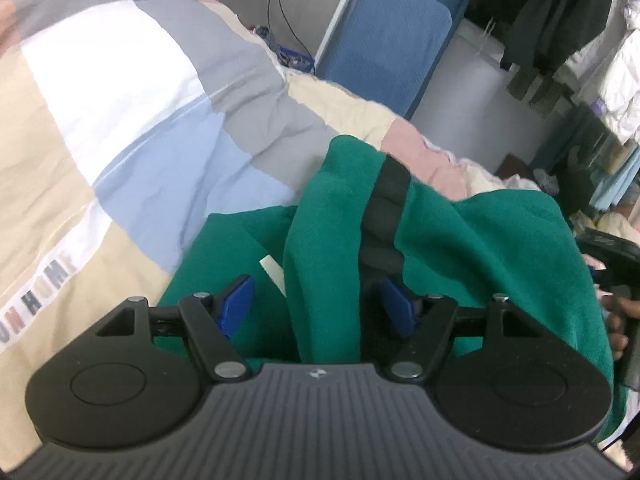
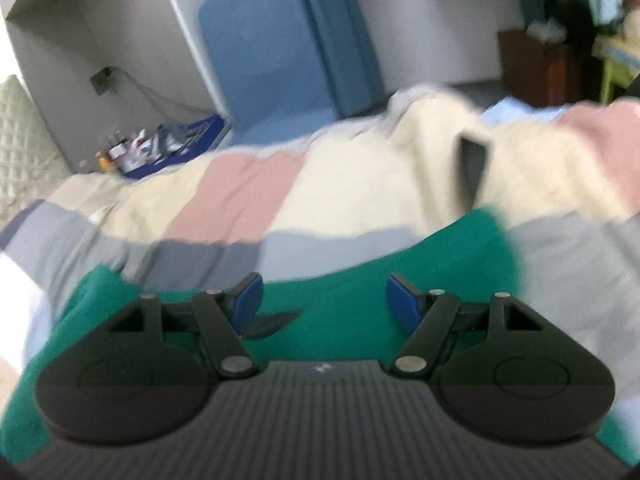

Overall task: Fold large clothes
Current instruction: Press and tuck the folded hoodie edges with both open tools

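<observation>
Here, both grippers [image 1: 318, 308] [image 2: 324, 300] hovered, jaws apart, over the bunched green garment [image 1: 460, 240]; next likely needed an edge pinched.

The garment [image 1: 460, 240] lies bunched on the quilt [image 1: 120, 120], toward its right side. A padded board [image 1: 392, 40] stands behind the bed, with a crate [image 2: 172, 148] to its left.

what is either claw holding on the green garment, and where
Nothing is gripped: left claw is open around a bunched fold of the green garment; right claw is open above it.
</observation>
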Motion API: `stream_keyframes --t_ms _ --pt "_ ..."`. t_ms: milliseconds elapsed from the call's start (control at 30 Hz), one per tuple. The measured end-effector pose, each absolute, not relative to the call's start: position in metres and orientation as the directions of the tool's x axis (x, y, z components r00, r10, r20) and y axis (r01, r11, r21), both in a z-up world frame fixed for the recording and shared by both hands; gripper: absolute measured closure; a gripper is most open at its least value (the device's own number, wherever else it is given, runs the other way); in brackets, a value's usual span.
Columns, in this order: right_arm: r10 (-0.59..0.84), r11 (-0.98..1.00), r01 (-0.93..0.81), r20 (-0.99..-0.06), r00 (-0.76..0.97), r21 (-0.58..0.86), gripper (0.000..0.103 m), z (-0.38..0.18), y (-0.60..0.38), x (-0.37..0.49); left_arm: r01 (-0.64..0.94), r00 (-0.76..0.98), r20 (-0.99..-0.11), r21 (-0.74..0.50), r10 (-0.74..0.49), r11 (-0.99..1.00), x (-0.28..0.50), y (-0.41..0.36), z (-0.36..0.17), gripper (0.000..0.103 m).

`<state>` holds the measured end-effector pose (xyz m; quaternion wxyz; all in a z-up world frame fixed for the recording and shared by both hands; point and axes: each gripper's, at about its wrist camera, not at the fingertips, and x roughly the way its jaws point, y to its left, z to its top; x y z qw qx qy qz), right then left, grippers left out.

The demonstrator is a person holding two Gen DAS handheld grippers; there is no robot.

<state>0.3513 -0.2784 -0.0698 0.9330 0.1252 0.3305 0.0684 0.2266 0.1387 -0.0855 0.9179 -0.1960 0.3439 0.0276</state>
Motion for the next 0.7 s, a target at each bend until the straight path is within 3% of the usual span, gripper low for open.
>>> stream_keyframes --t_ms 167,400,533,633,667,700 --pt "0.177 0.961 0.004 -0.623 0.762 0.278 0.033 -0.078 -0.327 0.354 -0.190 0.740 -0.665 -0.349 -0.100 0.917 0.247 0.141 -0.086 0.029" --pt "0.260 0.939 -0.033 -0.644 0.720 0.343 0.034 -0.109 -0.347 0.361 -0.214 0.716 -0.692 -0.339 -0.089 0.916 0.273 0.151 -0.087 0.029" --pt "0.322 0.943 -0.156 -0.687 0.651 0.294 0.032 -0.116 -0.329 0.367 -0.240 0.706 -0.703 -0.351 -0.086 0.905 0.280 0.153 -0.094 0.035" --pt "0.340 0.939 -0.270 -0.707 0.621 0.214 0.032 -0.117 -0.312 0.365 -0.211 0.696 -0.711 -0.340 -0.104 0.916 0.288 0.152 -0.096 0.059" --pt "0.328 0.941 -0.277 -0.711 0.622 0.193 0.036 -0.116 -0.308 0.364 -0.219 0.690 -0.715 -0.358 -0.116 0.908 0.291 0.152 -0.098 0.073" --pt "0.313 0.946 -0.271 -0.715 0.625 0.178 0.052 -0.116 -0.308 0.362 -0.227 0.682 -0.721 -0.369 -0.123 0.901 0.293 0.151 -0.100 0.085"
